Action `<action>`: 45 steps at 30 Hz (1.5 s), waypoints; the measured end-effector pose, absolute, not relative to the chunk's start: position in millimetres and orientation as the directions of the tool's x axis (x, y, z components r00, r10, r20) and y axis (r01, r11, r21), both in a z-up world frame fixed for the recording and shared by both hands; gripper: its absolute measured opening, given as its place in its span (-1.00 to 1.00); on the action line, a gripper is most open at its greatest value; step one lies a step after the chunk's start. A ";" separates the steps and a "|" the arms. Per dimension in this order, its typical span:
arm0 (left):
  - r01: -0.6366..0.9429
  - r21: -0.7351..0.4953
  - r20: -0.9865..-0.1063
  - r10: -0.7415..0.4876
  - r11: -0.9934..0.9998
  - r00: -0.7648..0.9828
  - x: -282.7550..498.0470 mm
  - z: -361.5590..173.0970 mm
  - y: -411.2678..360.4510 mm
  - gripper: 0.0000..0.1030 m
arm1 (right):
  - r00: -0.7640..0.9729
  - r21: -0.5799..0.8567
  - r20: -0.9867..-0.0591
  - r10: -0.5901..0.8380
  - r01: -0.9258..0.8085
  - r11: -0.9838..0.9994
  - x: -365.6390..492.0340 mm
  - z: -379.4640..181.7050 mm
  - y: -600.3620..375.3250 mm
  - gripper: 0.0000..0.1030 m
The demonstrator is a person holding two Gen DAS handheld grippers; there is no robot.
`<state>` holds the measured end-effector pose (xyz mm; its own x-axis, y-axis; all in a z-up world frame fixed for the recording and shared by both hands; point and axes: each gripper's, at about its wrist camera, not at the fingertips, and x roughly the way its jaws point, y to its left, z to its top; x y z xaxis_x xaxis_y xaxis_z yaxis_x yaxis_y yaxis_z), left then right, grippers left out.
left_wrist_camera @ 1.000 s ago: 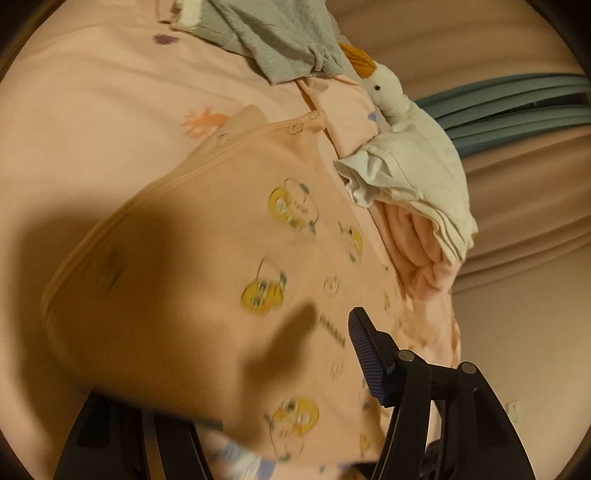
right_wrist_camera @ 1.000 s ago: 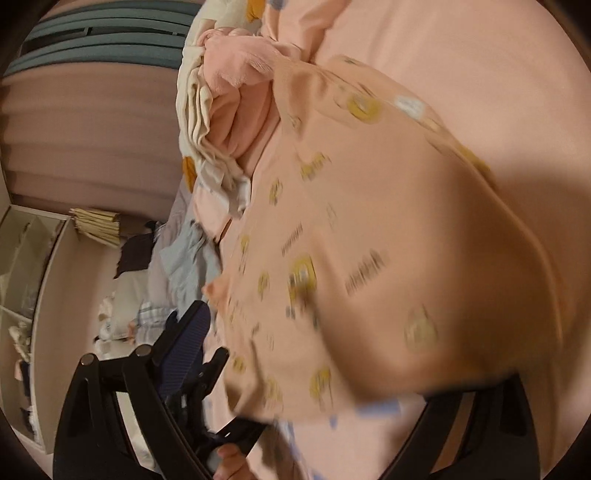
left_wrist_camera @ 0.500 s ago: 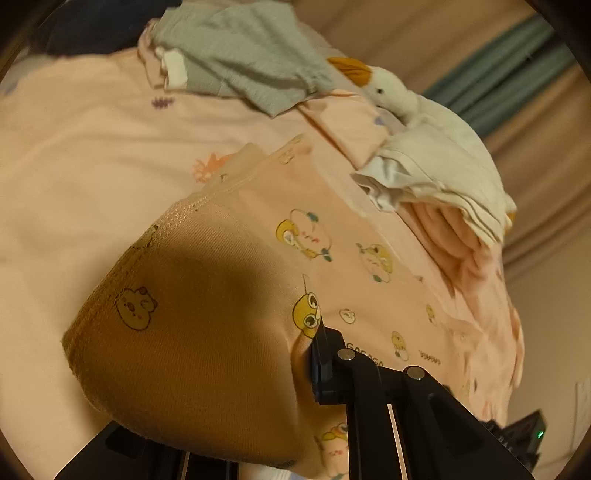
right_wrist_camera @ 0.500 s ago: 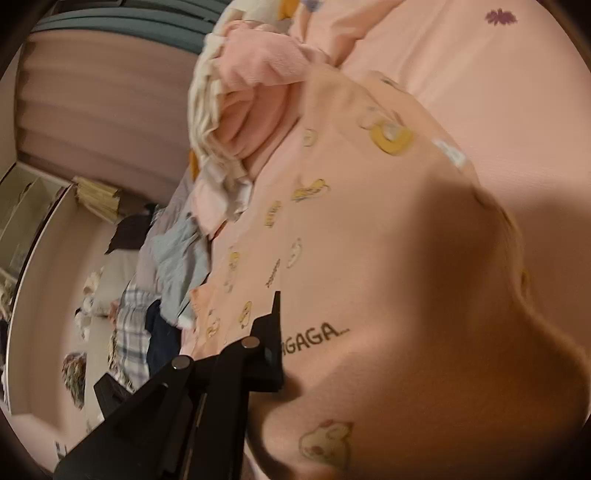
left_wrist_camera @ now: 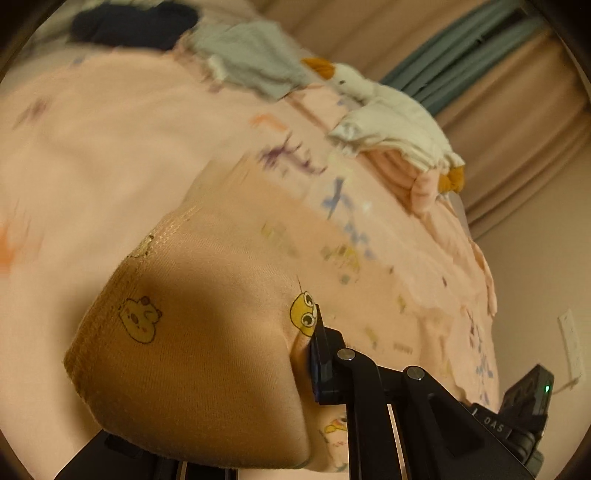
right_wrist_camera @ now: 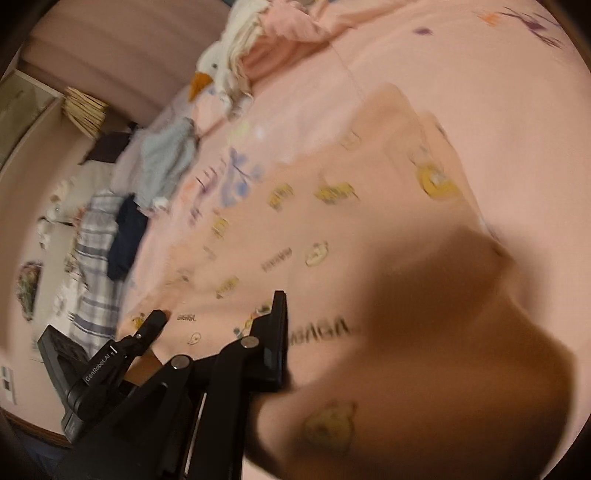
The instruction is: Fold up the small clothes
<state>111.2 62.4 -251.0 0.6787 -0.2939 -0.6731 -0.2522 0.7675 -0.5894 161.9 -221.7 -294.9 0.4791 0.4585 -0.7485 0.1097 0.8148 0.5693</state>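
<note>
Only right wrist view shows plaid cloth (right_wrist_camera: 94, 258) beyond garment (right_wrist_camera: 424, 332).

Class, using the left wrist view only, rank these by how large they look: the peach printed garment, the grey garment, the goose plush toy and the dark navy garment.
1. peach printed garment, though it is closest to the camera
2. goose plush toy
3-4. grey garment and dark navy garment: too similar and blurred to separate

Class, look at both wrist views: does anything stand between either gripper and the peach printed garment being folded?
Nothing visible does. The peach garment drapes right over the left gripper, against the one finger in view, and likewise over the right gripper. The goose toy and grey cloth lie farther back on the bed.
</note>
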 end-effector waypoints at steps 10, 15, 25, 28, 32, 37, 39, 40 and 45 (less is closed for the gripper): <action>-0.330 -0.619 -0.680 -0.278 0.712 0.678 76.9 -267.0 96.9 -0.75 | 0.588 0.540 -0.744 0.318 0.247 0.805 108.0 -303.0 -276.8 -0.78; -0.360 -0.604 -0.692 -0.244 0.711 0.679 60.5 -268.6 112.2 -0.75 | 0.588 0.466 -0.772 0.242 0.265 0.844 92.7 -294.5 -283.9 -0.79; -0.402 -0.545 -0.722 -0.167 0.736 0.671 40.0 -255.1 129.0 -0.74 | 0.580 0.305 -0.814 -0.024 0.463 0.832 64.3 -269.9 -322.2 -0.63; -0.415 -0.475 -0.733 -0.088 0.776 0.675 38.7 -249.0 122.2 -0.65 | 0.601 0.345 -0.799 0.010 0.446 0.826 69.2 -254.9 -321.9 -0.60; -0.408 -0.454 -0.776 -0.126 0.792 0.618 41.9 -253.1 108.7 -0.50 | 0.634 0.349 -0.773 0.038 0.375 0.859 84.0 -234.2 -293.1 0.01; -0.394 -0.413 -0.779 -0.094 0.821 0.621 34.1 -251.7 92.0 -0.10 | 0.615 0.381 -0.771 0.165 0.238 0.893 111.3 -226.0 -238.9 0.27; -0.362 -0.389 -0.781 -0.094 0.847 0.618 33.0 -251.0 81.5 0.05 | 0.600 0.361 -0.777 0.191 0.176 0.916 121.4 -224.2 -215.1 0.35; -0.351 -0.384 -0.777 -0.094 0.854 0.622 31.8 -251.2 77.4 0.14 | 0.602 0.357 -0.771 0.207 0.140 0.924 124.5 -223.7 -204.2 0.43; -0.315 -0.359 -0.768 -0.086 0.878 0.635 29.6 -256.0 62.9 0.45 | 0.597 0.312 -0.763 0.248 0.005 0.950 130.1 -235.3 -163.5 0.70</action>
